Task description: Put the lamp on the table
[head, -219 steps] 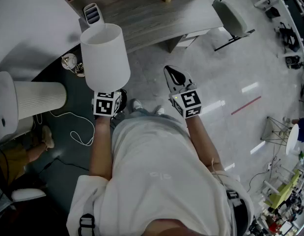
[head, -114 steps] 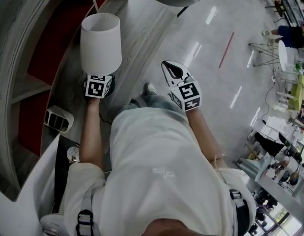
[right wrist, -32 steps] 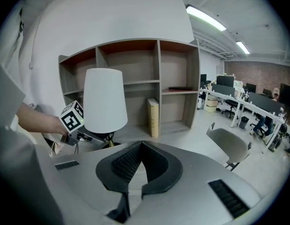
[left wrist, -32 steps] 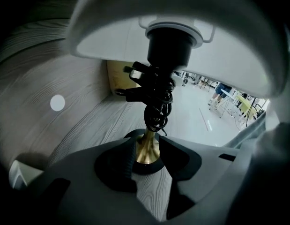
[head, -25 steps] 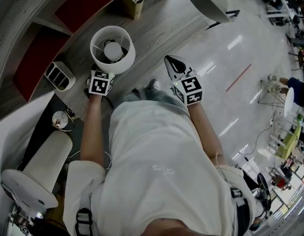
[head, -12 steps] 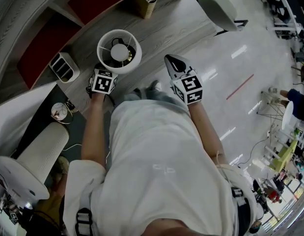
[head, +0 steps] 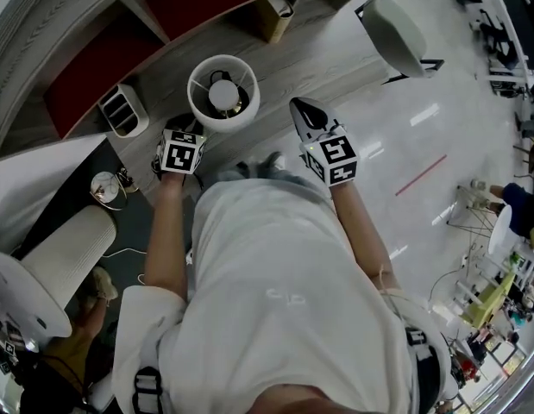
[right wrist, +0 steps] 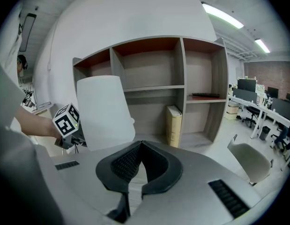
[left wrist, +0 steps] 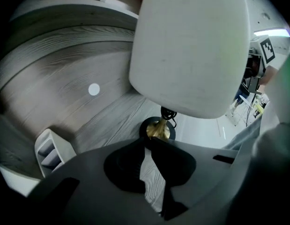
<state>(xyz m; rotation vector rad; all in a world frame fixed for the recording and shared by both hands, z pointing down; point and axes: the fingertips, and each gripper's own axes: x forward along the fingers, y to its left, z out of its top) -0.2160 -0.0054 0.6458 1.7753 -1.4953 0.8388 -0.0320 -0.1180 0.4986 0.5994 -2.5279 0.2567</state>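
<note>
Now my left gripper (left wrist: 147,142), jaws just closed empty, hangs beside the standing lamp (left wrist: 189,50); a careless swing could topple it. Right gripper (right wrist: 141,144): together, empty.

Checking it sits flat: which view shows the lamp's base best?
Left gripper view: lamp's base, dark disc under brass stem, sits on wood. Head view looks down into the shade, hiding it; right gripper view shows only the shade's side.
</note>
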